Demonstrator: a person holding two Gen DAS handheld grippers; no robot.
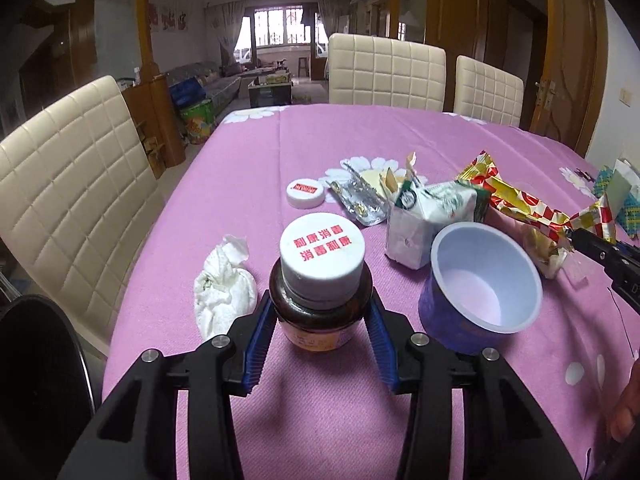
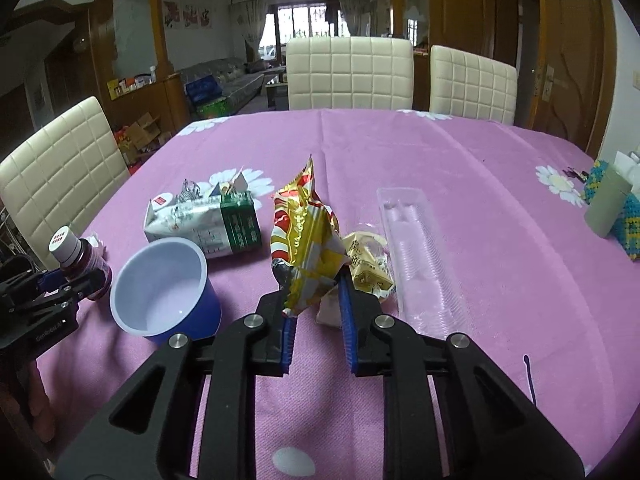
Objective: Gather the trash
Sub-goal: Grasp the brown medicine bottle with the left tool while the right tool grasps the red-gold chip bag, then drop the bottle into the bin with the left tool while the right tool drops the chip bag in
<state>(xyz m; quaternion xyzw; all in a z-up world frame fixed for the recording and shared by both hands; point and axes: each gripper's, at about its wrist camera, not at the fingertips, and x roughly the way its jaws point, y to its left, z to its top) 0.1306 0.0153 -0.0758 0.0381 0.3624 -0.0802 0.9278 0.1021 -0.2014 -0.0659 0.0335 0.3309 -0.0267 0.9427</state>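
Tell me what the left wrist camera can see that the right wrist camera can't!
Only the left wrist view shows the crumpled white tissue plainly and the silver blister pack.

Only the right wrist view shows the clear plastic tray lying flat on the pink tablecloth.

Both show the brown bottle gripped by the left hand-held gripper, the blue cup, the milk carton, and the gold wrapper pinched by the right hand-held gripper.

A pink tablecloth (image 2: 400, 152) with white daisies covers the table. Cream quilted chairs (image 2: 350, 74) stand around it (three in view). A sofa (image 1: 208, 80) sits beyond, before a barred window (image 1: 280, 28).
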